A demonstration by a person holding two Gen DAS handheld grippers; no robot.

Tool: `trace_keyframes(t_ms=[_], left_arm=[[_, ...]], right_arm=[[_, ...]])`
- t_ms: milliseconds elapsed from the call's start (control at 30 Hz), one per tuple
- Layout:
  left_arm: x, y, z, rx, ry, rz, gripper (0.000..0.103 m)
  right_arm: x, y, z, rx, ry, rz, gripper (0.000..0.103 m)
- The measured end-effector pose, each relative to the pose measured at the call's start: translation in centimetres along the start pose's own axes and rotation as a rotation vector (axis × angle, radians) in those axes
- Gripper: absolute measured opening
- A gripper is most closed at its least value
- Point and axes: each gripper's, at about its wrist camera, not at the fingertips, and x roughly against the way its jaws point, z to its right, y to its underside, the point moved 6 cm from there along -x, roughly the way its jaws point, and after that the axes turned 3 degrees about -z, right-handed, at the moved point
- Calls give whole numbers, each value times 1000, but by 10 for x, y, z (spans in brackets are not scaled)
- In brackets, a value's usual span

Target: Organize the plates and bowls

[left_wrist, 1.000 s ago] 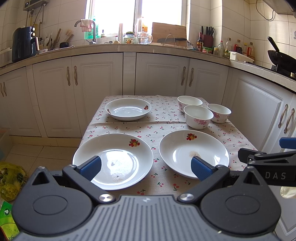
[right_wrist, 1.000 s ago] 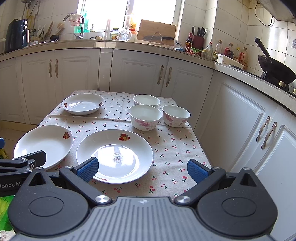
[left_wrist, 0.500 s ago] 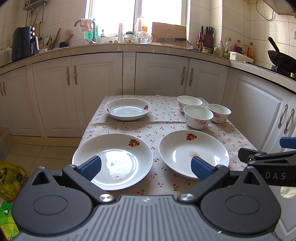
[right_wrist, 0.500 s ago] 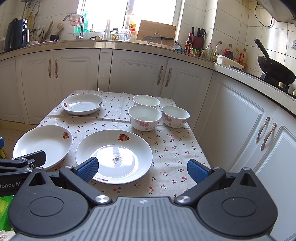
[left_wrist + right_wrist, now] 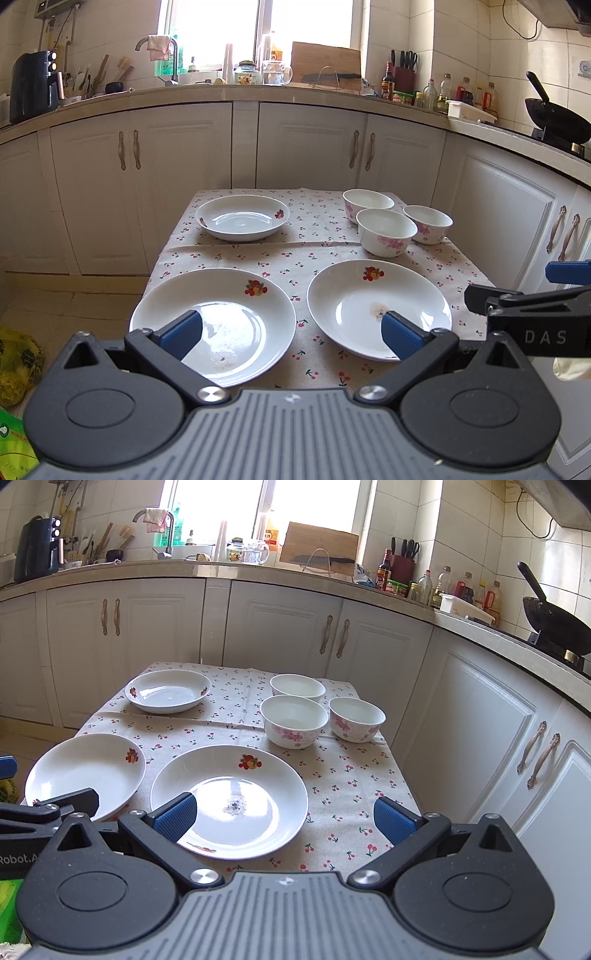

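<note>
White china, nothing stacked yet, so the task reads as at its start, with both grippers poised at the near edge. Left gripper (image 5: pixel 290 330) has jaws wide and empty, hanging over the gap between the near left plate (image 5: pixel 213 325) and the near right plate (image 5: pixel 378 308). Right gripper (image 5: pixel 284 818) also has jaws wide and empty, over the right half of the near right plate (image 5: pixel 229 800), with the near left plate (image 5: pixel 85 775) just beside it.

Farther back sits the far plate (image 5: pixel 242 217) on the left, deeper-walled. On the right are three bowls: middle bowl (image 5: pixel 293 720), right bowl (image 5: pixel 357 718), back bowl (image 5: pixel 297 688), clustered close and possibly touching; cannot tell.

Likely next move: pinch one near plate by its rim and set it on its neighbour. That needs a low, flat approach, as the rims lie shallow on the cloth-covered counter (image 5: pixel 343 775).

Room: bare cloth at the near right corner and in the strip between the plates and the bowls. The near left plate sits close to the left edge, so a sideways slide could tip it off. White cabinets (image 5: pixel 480 709) stand close on the right, so swing room there is tight.
</note>
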Motion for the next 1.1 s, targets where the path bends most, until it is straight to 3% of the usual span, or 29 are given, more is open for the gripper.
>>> trace_keyframes(t_ms=[333,633,767,1100], left_arm=[[-15,-7,-14,-34,15,26,102],[-32,0,-40,-68,81,20,102],[-35,5,-58,-74,71,12,102],[-40,32,-104,-58,117,-24,102]], right_arm=[[-15,-24,3,12,-48,51,103],[-37,-55,-8,47,-142,99,103],[-49,-66,-24,79,-270,110,103],[-96,-80,-83,153,-497,-32,103]])
